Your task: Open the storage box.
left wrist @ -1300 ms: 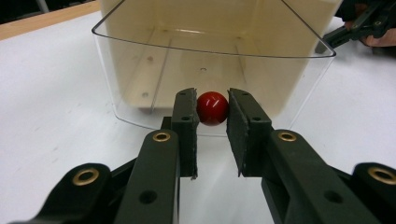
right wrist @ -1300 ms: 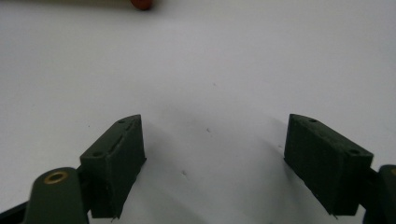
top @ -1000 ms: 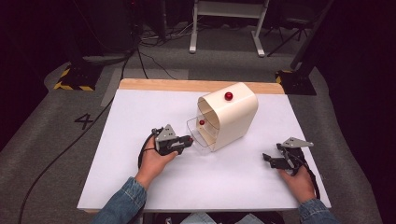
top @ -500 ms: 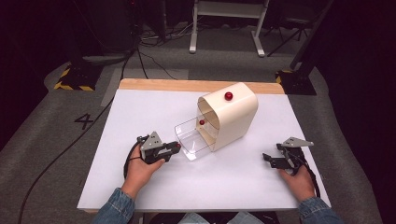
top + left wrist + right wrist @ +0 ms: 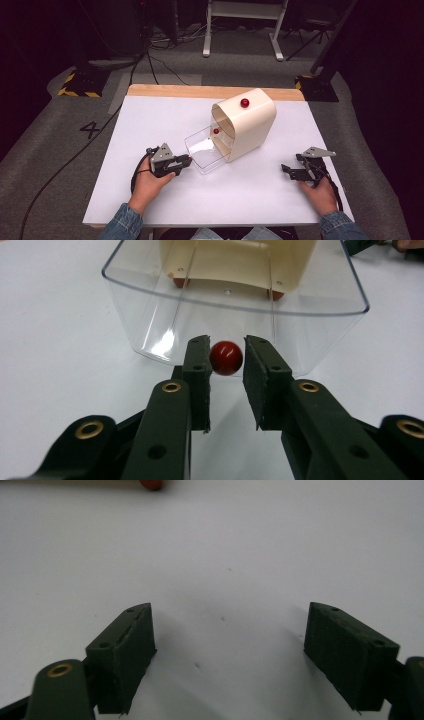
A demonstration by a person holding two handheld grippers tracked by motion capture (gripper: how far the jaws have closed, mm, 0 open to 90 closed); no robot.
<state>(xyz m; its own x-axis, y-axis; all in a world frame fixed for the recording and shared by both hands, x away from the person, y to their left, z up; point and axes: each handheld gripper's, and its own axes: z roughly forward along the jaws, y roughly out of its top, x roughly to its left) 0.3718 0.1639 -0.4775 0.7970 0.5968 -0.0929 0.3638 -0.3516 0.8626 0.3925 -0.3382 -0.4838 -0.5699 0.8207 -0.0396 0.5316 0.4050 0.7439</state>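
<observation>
White table (image 5: 165,120): rectangular top with a bare wooden strip along its far edge.

Cream housing (image 5: 248,129): rounded box standing near the middle of the table, slightly toward the far edge. One red knob on top (image 5: 244,103); another red ball (image 5: 216,131) shows inside its open front.

Clear drawer (image 5: 205,150): transparent plastic tray projecting from the housing's open front toward the near-left corner, resting on the table. In the left gripper view its front wall carries a red knob (image 5: 226,358).

Left gripper (image 5: 186,161): held in the person's left hand (image 5: 148,183) near the near edge, left of centre, jaws pointing at the drawer front. Its jaws stand narrowly parted on either side of the drawer's red knob; whether the pads touch it cannot be told.

Right gripper (image 5: 288,170): held in the right hand (image 5: 317,192) toward the near-right corner, well apart from the housing. Jaws spread wide over bare table, holding nothing.
</observation>
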